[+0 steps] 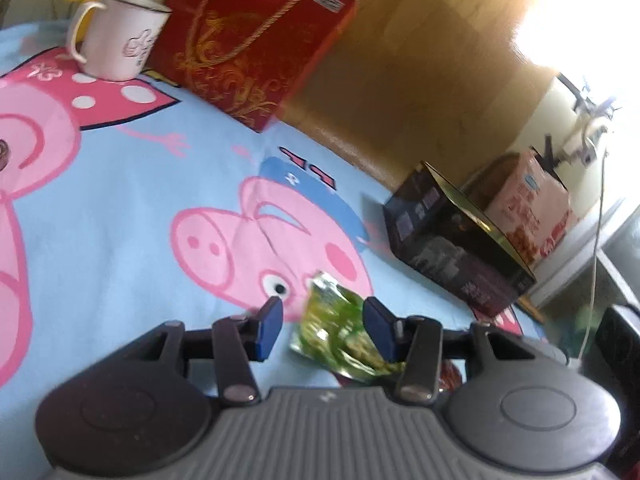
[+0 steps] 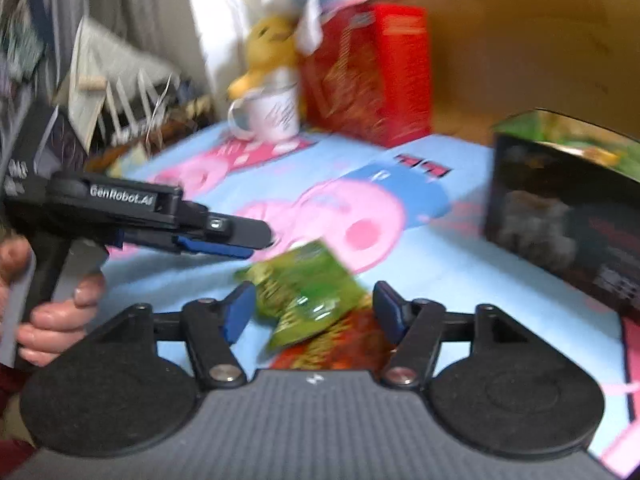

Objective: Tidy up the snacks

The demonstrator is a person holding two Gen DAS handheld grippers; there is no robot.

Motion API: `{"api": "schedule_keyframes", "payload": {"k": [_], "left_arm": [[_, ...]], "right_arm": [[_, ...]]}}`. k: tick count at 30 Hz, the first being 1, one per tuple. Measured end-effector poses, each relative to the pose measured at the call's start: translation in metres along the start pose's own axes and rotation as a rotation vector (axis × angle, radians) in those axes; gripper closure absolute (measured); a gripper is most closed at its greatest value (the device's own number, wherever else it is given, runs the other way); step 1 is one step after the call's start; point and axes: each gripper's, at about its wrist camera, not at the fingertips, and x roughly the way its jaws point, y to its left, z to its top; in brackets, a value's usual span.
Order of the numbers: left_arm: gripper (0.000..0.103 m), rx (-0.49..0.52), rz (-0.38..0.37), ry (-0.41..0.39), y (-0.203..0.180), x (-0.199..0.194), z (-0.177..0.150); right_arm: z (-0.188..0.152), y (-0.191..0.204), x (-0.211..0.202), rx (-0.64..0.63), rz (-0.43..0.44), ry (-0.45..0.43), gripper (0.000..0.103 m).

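- Left wrist view: left tool, fingers spread, hovering over the green snack packet without gripping it.
- Green snack packet: lies on the pig-print cloth, overlapping a red packet.
- Black box: open-topped, on the cloth beyond the green snack packet.
- Right tool: fingers spread either side of the green snack packet; contact unclear through blur.
- White mug, red gift box: far side of the cloth from the green snack packet.

A light-blue cartoon-pig cloth covers the table. A brown wooden wall panel runs along its far edge. Bright daylight floods in from a window beyond the far right corner.
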Motion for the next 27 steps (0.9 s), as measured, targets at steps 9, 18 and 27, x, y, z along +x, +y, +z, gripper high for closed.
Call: {"api": "schedule_keyframes", "payload": {"k": [9, 18, 27], "left_arm": [[0.056, 0.019, -0.053, 0.013, -0.010, -0.001, -0.012], [0.054, 0.037, -0.112, 0.042, -0.002, -0.037, -0.040], [0.054, -0.078, -0.114, 0.044, 0.023, -0.076, -0.052]], "right_arm": [[-0.008, 0.011, -0.010, -0.112, -0.068, 0.019, 0.049], [-0.039, 0.054, -0.038, -0.303, 0.180, 0.006, 0.048], [-0.039, 0.047, -0.038, -0.269, 0.195, 0.030, 0.027]]}}
